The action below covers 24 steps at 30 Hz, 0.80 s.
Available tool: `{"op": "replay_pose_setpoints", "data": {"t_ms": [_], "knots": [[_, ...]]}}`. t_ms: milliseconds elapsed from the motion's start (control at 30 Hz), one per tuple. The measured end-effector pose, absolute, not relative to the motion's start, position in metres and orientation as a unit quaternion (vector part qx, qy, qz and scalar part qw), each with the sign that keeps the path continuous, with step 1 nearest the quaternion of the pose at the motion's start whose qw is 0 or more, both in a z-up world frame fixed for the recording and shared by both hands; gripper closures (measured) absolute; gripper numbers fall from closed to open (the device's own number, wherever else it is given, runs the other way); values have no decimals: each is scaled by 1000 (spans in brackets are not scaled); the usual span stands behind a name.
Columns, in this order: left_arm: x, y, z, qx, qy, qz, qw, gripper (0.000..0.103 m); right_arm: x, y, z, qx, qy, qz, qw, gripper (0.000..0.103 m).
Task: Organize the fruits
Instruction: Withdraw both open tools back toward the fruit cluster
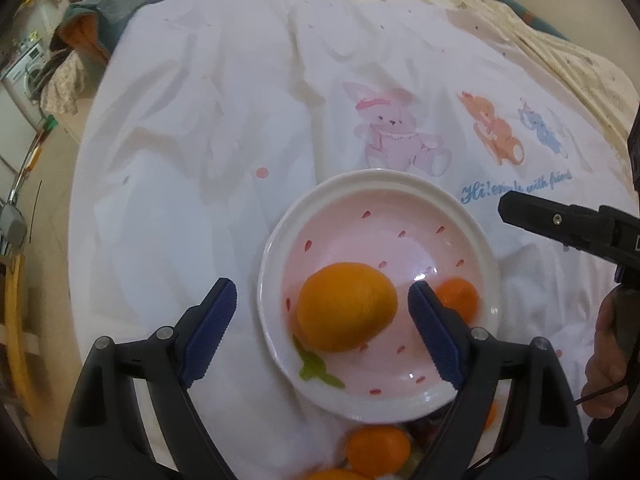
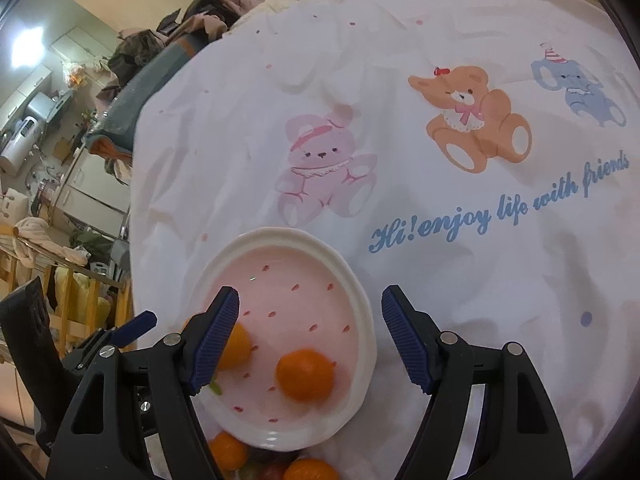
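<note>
Closest to the lenses were more loose oranges bunched just below the near rim of the plate, partly cut off by the frame edge, with something reddish and greenish mixed in that I couldn't make out.

Surface was a bed, covered with a wrinkled white sheet printed with a pink bunny, a tan teddy bear, a blue elephant and blue cursive lettering. Off to the left the room looked cluttered: a heap of clothes, white cabinets and what looked like a washing machine.

On the sheet sat a round pink ceramic plate with a white rim and little red strawberry-seed marks. Two oranges lay in it: a bigger orange toward its left half and a smaller orange near the right rim.

Left gripper hung over the plate with jaws spread wide either side of the bigger orange, not touching it. Right gripper was also released, jaws apart above the plate, nothing in them.
</note>
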<state>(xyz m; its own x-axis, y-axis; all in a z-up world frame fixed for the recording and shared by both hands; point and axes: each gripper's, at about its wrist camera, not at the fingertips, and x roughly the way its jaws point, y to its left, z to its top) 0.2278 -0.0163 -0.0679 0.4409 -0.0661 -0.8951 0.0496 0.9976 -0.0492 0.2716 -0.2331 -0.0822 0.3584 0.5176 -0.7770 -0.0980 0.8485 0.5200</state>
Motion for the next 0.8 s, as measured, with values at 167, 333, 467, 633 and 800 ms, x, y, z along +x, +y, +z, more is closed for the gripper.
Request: {"op": "replay_pose_setpoints", "data": {"t_ms": [167,333,467,633,800], "knots": [[207,-15,-42,-3,503,-36,863,18,251,-233,-63,186,522,195,809,26],[179,-10,-24,-1,483,-47,874,18,222,-240,-47,182,512,191,818,26],[158,-2,-18,-8,484,-43,874,18,193,-253,-39,191,506,182,821,26],[138,12,-19,-44,495,-32,867,18,165,-263,-38,205,512,168,817,26],[120,22,-26,-74,516,-19,853,18,145,-269,-39,211,515,158,815,26]]}}
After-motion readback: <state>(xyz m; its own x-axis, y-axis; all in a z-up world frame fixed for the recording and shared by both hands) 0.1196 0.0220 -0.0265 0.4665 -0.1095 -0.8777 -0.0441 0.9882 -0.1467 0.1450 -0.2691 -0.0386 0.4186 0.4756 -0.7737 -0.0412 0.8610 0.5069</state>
